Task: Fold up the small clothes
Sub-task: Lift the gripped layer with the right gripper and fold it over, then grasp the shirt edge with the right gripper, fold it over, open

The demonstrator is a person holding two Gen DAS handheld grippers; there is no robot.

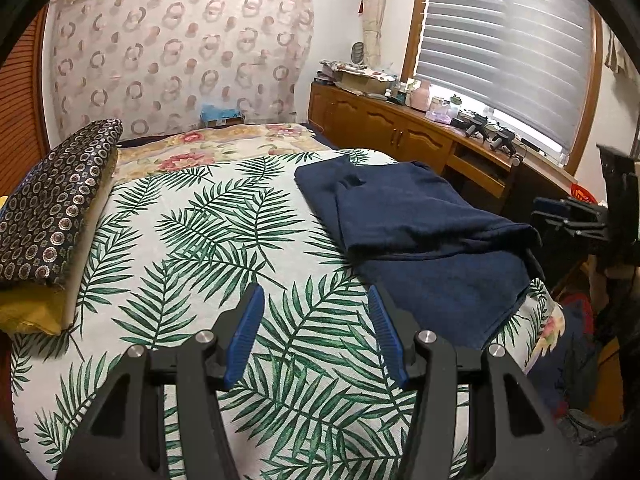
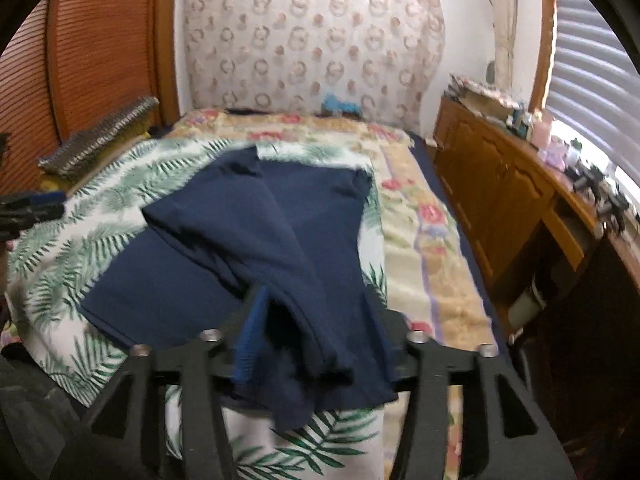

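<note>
A navy blue garment (image 1: 420, 232) lies partly folded on the right side of the palm-leaf sheet (image 1: 192, 240), with one layer turned over the rest. My left gripper (image 1: 316, 320) hovers open over bare sheet, just left of the garment's near corner, with nothing between its blue pads (image 1: 246, 332). In the right wrist view the garment (image 2: 240, 240) runs from mid-bed to the near edge. My right gripper (image 2: 316, 328) stands open around the loose near fold; the cloth hides its right finger. The right gripper (image 1: 572, 216) also shows at the bed's right edge, and the left gripper (image 2: 32, 208) at the far left.
A patterned dark pillow (image 1: 52, 200) on a yellow one lies at the bed's left. A wooden cabinet (image 1: 400, 128) with clutter on top runs along the right under a blinded window (image 1: 504, 48). A floral blanket (image 2: 420, 216) covers the bed's right strip.
</note>
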